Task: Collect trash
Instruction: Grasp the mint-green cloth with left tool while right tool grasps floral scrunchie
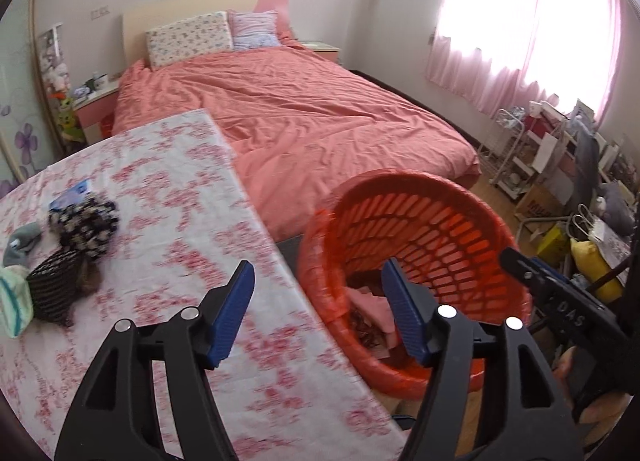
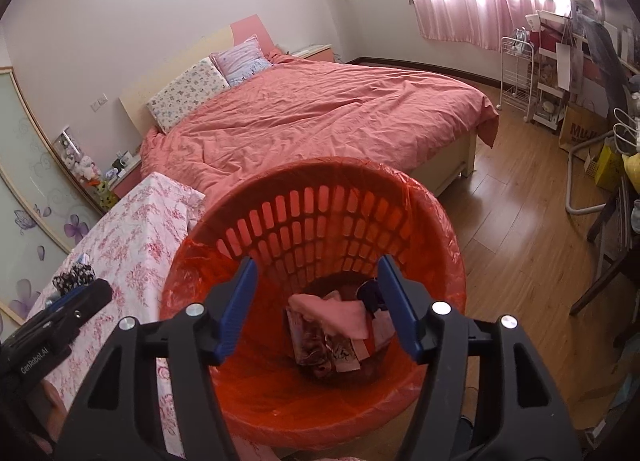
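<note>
An orange slatted basket [image 1: 440, 229] lined with an orange bag stands beside the table; it also shows in the right wrist view [image 2: 304, 221]. Pink cloth and crumpled wrappers [image 2: 340, 329] lie at its bottom. On the floral-clothed table [image 1: 172, 229] a pile sits at the left: a black-and-white patterned bundle [image 1: 86, 225], a dark mesh piece [image 1: 52, 289], a grey item [image 1: 22, 245] and a pale green one [image 1: 14, 307]. My left gripper [image 1: 318, 273] is open and empty over the table's edge. My right gripper [image 2: 316, 273] is open and empty above the basket.
A bed with a salmon cover [image 1: 312, 113] lies behind the table and basket. Wooden floor [image 2: 520, 245] extends right of the basket. White racks, boxes and bags [image 2: 560, 73] crowd the right wall under the curtained window. A nightstand [image 1: 96, 101] stands left of the bed.
</note>
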